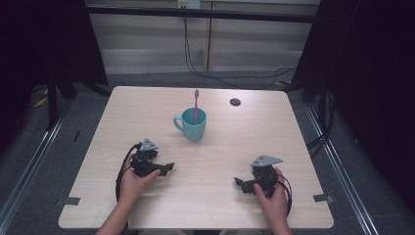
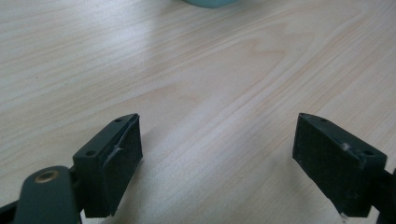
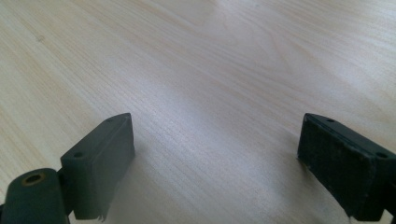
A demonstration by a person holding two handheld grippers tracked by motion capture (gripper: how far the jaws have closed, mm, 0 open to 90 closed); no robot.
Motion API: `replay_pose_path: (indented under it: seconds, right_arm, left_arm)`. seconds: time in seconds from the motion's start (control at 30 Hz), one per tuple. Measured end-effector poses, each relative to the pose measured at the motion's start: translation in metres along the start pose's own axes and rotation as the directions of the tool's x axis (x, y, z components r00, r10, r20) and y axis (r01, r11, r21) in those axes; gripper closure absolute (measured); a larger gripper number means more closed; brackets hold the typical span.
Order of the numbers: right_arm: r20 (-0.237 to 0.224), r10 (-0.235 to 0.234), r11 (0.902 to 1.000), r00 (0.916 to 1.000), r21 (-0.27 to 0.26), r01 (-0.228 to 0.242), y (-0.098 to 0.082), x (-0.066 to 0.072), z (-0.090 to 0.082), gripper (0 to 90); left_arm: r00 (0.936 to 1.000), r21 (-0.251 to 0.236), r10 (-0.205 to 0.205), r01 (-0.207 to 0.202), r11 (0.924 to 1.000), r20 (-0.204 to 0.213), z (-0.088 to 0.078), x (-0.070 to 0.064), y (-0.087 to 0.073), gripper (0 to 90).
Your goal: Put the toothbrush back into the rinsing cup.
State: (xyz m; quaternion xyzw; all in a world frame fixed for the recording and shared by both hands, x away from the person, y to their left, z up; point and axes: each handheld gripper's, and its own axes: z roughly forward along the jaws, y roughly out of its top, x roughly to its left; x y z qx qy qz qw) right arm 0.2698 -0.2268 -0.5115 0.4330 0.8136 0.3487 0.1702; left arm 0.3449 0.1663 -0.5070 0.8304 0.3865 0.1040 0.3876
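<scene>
A teal mug (image 1: 191, 125) stands near the middle of the light wooden table (image 1: 147, 105), handle to the left, with a pink toothbrush (image 1: 196, 104) upright in it. My left gripper (image 1: 169, 168) rests on the table in a hand, front left of the mug, jaws pointing right and open with nothing between them. In the left gripper view the mug's base (image 2: 208, 3) peeks in at the top edge, beyond the left gripper (image 2: 217, 147). My right gripper (image 1: 238, 182) rests at the front right, jaws pointing left. The right gripper (image 3: 217, 151) is open over bare wood.
A small dark round spot (image 1: 235, 102) lies near the table's far right. Cables hang behind the table's far edge. Grey floor and metal rails flank both sides. Tape tabs (image 1: 71, 200) mark the front corners.
</scene>
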Motion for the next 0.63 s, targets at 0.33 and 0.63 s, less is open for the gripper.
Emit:
replay_pose_path:
  seconds: [0.33,0.63]
  right_arm:
    - [0.000,0.002,1.0000,1.0000,0.001,-0.002,0.0001,0.0002,0.0000,10.5]
    - [0.000,0.000,1.0000,1.0000,0.000,0.000,0.0001,0.0001,0.0001,10.5]
  left_arm:
    - [0.9971,0.000,0.074,-0.074,0.9973,-0.019,0.0002,-0.0032,-0.0040,15.1]
    - [0.9956,0.008,0.089,-0.089,0.9960,-0.029,0.0004,-0.0046,-0.0041,14.9]
